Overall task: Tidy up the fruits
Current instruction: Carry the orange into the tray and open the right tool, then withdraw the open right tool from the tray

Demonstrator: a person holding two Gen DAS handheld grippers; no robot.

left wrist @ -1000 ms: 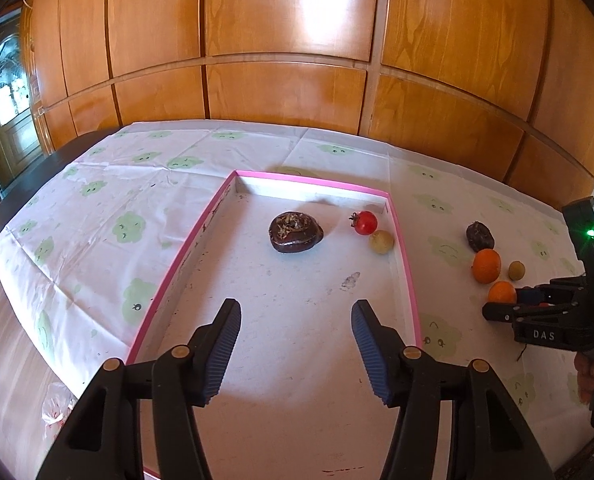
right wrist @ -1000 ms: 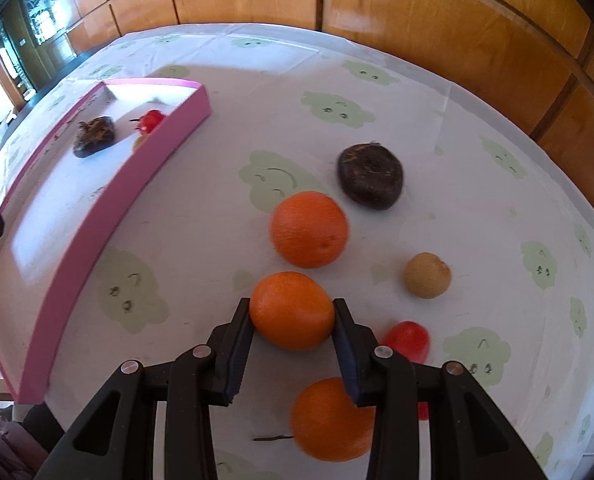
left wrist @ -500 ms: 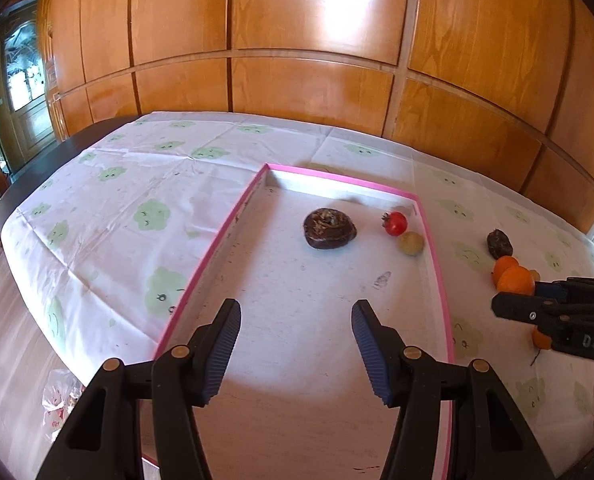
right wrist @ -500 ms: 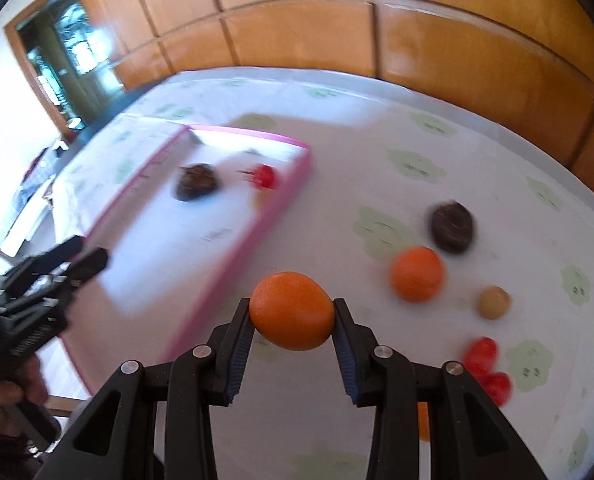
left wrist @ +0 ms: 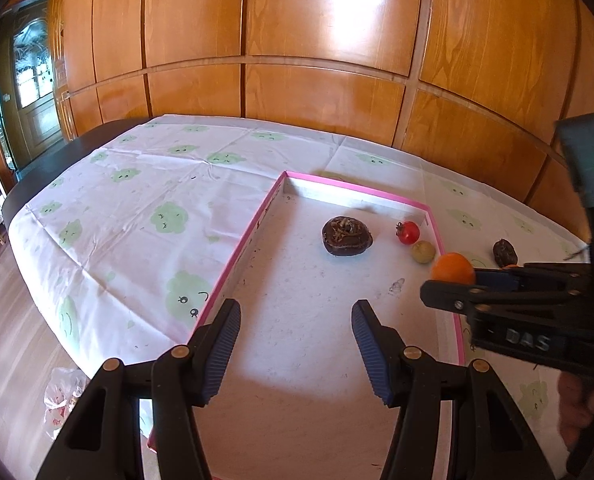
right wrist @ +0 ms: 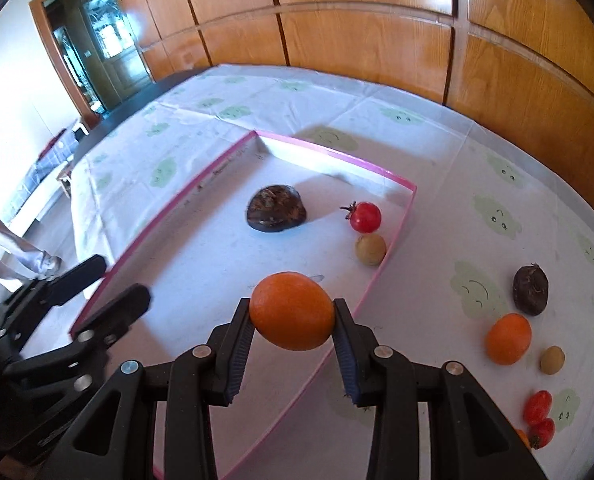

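My right gripper (right wrist: 293,322) is shut on an orange (right wrist: 292,311) and holds it in the air above the pink-rimmed white tray (right wrist: 393,256), near its right wall. From the left wrist view the same orange (left wrist: 453,268) shows at the tip of the right gripper (left wrist: 449,280). Inside the tray lie a dark brown fruit (right wrist: 276,209), a red tomato (right wrist: 365,217) and a small tan fruit (right wrist: 371,249). My left gripper (left wrist: 296,322) hovers open over the near end of the tray (left wrist: 233,264), nothing between its fingers.
On the cloth right of the tray lie another orange (right wrist: 508,338), a dark fruit (right wrist: 530,290), a small tan fruit (right wrist: 552,360) and red tomatoes (right wrist: 538,404). A wood-panelled wall (left wrist: 325,40) stands behind the table. A person's leg (right wrist: 5,252) is at far left.
My right gripper lifted the orange off the cloth and carried it left, over the tray's right wall. The left gripper stayed open and hardly shifted.
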